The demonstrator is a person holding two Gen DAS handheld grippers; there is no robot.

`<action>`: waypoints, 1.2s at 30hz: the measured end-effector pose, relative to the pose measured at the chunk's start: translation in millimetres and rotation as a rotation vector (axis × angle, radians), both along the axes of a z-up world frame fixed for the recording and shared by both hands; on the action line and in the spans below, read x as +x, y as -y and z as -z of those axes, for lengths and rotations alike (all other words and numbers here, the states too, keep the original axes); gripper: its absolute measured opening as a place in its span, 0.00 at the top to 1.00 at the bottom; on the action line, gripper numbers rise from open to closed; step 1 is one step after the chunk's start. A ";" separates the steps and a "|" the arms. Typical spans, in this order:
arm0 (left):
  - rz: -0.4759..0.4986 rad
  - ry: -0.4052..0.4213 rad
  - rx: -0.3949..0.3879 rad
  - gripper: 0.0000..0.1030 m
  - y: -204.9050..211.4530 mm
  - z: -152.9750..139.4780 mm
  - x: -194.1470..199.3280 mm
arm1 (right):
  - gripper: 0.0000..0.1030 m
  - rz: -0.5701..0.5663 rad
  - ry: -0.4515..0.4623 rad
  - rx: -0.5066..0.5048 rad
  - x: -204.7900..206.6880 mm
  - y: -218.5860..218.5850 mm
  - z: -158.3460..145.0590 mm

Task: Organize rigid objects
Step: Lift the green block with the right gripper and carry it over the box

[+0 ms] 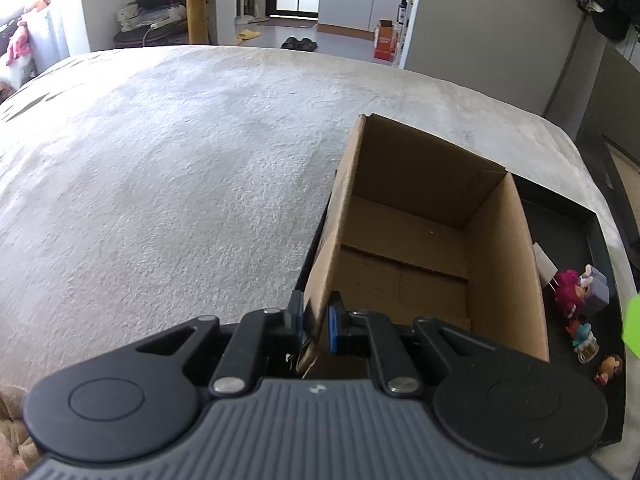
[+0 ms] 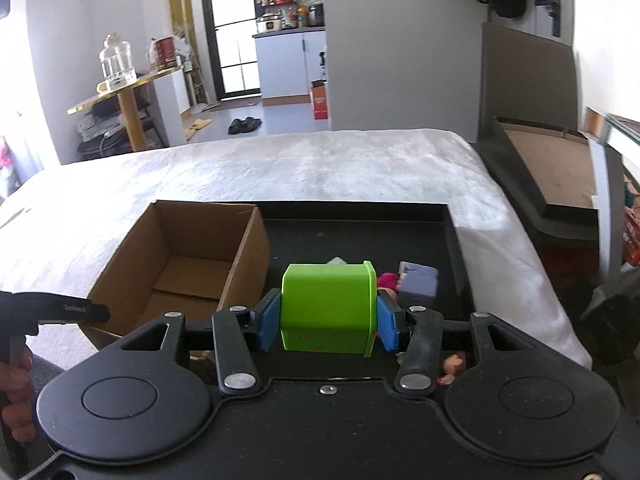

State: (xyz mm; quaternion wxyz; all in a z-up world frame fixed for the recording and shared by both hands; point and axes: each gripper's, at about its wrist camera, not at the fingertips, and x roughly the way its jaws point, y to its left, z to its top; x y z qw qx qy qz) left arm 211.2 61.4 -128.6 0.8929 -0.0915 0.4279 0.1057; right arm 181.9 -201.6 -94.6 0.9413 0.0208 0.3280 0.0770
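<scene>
Right gripper (image 2: 328, 322) is clamping a green box (image 2: 328, 308) above the black tray (image 2: 454, 232); small toys (image 2: 418, 286) are lying at its two o'clock. Left gripper (image 1: 314, 320) is pinching the cardboard box (image 1: 332, 240) wall, at the green box's nine o'clock.

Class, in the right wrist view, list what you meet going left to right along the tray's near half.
Cardboard box → green block held in the right gripper → purple-grey cube → black tray's right wall.
</scene>
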 end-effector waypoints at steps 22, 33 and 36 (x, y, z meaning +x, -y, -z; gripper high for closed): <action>-0.032 -0.041 -0.044 0.90 -7.2 4.7 5.9 | 0.53 -0.207 -0.027 -0.032 37.1 -87.6 -9.6; -0.047 -0.044 -0.090 0.89 -14.6 8.1 6.7 | 0.53 -0.284 -0.054 -0.057 50.6 -115.9 -1.6; -0.052 -0.042 -0.102 0.89 -16.2 8.8 6.5 | 0.53 -0.290 -0.059 -0.066 54.4 -121.8 0.0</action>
